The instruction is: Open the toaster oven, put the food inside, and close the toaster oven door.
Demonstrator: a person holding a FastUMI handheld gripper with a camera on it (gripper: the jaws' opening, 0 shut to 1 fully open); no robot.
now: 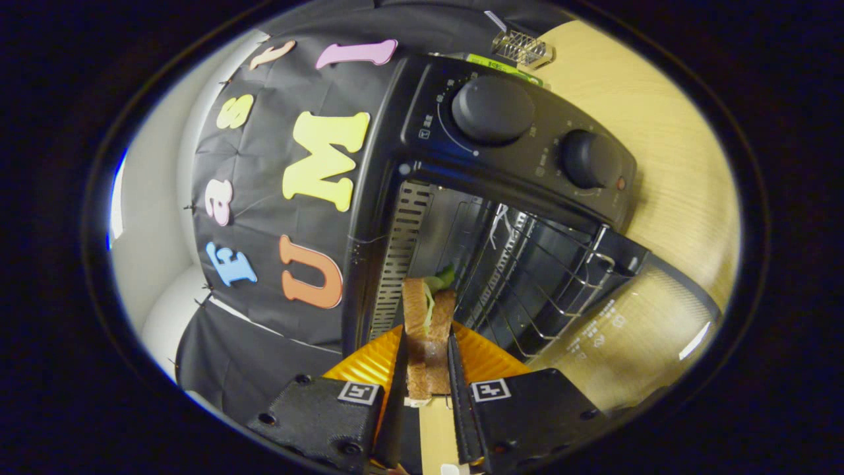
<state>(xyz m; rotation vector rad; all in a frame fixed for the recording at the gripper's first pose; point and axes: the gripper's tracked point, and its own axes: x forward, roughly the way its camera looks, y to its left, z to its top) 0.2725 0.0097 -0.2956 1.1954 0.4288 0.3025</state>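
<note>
While the wooden bench is stretching away beyond everything, the toaster oven is standing just ahead of the claw, its glass door already lying open. An orange plate is sitting beneath the fingers. The claw is pinching the sandwich upright between both fingers; placing it inside and closing the door are remaining.

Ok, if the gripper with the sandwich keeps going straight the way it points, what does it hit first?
Probably nothing at once: the gripper, shut on the sandwich, points into the open toaster oven. The wire rack sits close alongside; depth is unclear.
</note>
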